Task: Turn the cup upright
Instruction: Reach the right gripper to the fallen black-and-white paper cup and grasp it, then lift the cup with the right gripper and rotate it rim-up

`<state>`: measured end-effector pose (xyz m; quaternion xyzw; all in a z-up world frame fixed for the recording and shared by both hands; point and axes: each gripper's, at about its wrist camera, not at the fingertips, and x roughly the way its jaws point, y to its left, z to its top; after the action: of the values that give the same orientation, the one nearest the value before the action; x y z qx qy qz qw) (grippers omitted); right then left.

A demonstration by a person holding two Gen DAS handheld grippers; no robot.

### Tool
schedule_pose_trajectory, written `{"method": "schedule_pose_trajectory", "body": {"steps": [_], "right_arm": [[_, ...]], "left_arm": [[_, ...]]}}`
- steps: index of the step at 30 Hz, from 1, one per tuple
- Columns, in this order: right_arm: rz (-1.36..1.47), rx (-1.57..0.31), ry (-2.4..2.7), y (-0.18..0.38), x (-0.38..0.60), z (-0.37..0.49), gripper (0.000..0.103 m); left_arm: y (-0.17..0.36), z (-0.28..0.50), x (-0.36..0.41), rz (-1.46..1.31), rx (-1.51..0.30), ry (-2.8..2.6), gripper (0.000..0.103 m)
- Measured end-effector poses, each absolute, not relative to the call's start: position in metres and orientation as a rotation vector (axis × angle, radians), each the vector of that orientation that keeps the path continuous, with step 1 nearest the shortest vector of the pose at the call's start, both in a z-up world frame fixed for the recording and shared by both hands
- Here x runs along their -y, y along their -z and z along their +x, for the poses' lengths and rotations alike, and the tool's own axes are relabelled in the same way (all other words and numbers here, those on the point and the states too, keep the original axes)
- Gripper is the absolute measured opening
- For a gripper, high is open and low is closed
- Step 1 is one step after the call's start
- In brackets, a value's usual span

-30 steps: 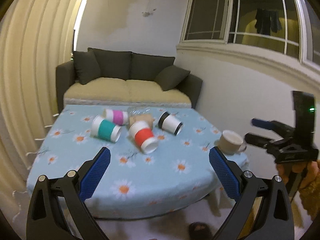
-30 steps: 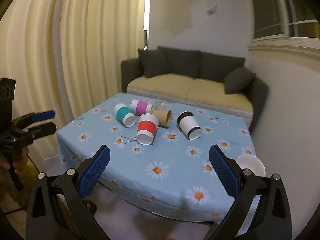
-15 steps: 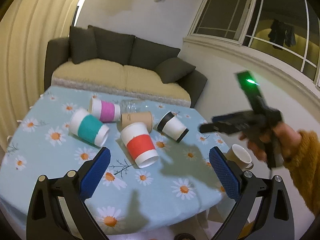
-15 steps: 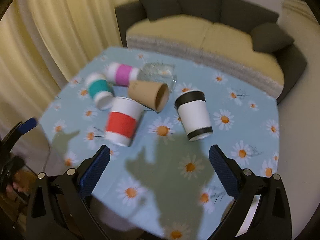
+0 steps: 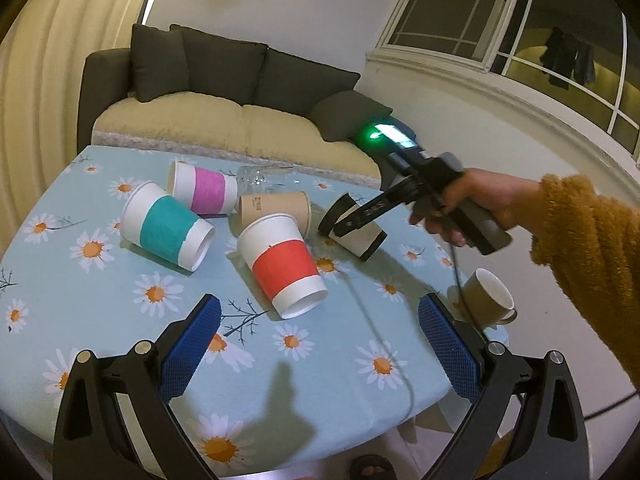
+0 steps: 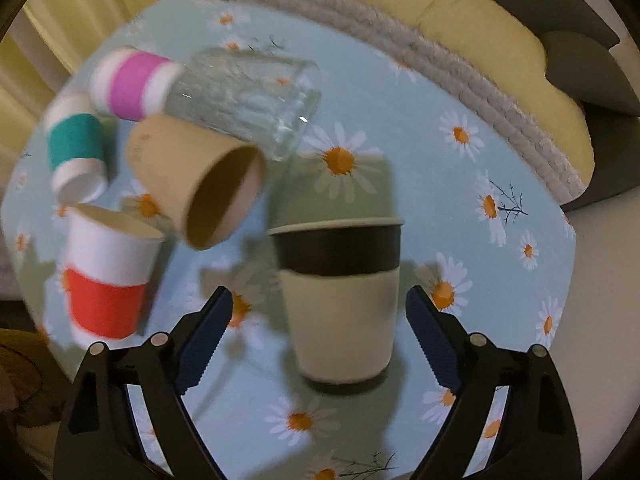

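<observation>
Several paper cups lie on their sides on the daisy tablecloth. The black-banded white cup lies between the open fingers of my right gripper, not touched; it also shows in the left wrist view, partly behind the right gripper. A red-banded cup, a teal-banded cup, a pink-banded cup and a brown cup lie to its left. My left gripper is open and empty above the table's near edge.
A clear glass lies on its side behind the brown cup. A ceramic mug stands upright at the table's right edge. A dark sofa is behind the table, curtains on the left, a wall on the right.
My right gripper has moved in low over the table and now straddles the black-banded cup. My left gripper has come closer to the table. The cups have not moved.
</observation>
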<state>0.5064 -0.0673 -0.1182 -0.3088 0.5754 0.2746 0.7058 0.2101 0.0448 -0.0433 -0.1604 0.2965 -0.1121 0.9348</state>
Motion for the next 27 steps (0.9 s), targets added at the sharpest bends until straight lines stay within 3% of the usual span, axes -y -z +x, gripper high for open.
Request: {"method": "schedule_pose_trajectory", "body": {"steps": [4, 12, 20, 27], "right_arm": [[-0.694, -1.330, -0.587, 0.132, 0.064, 0.514, 0.066], [-0.526, -1.374, -0.588, 0.106, 0.081, 0.506, 0.065], [-0.111, -1.387, -0.604, 0.047, 0.122, 0.442, 0.065], [0.091, -1.401, -0.588, 0.064, 0.143, 0.370, 0.066]], "left_arm": [[0.046, 0.213, -0.040, -0.305, -0.619, 0.224, 0.096], [0.043, 0.211, -0.044, -0.308, -0.609, 0.213, 0.096], [0.037, 0.203, -0.056, -0.335, -0.590, 0.179, 0.096], [0.032, 0.194, -0.063, -0.343, -0.576, 0.164, 0.096]]}}
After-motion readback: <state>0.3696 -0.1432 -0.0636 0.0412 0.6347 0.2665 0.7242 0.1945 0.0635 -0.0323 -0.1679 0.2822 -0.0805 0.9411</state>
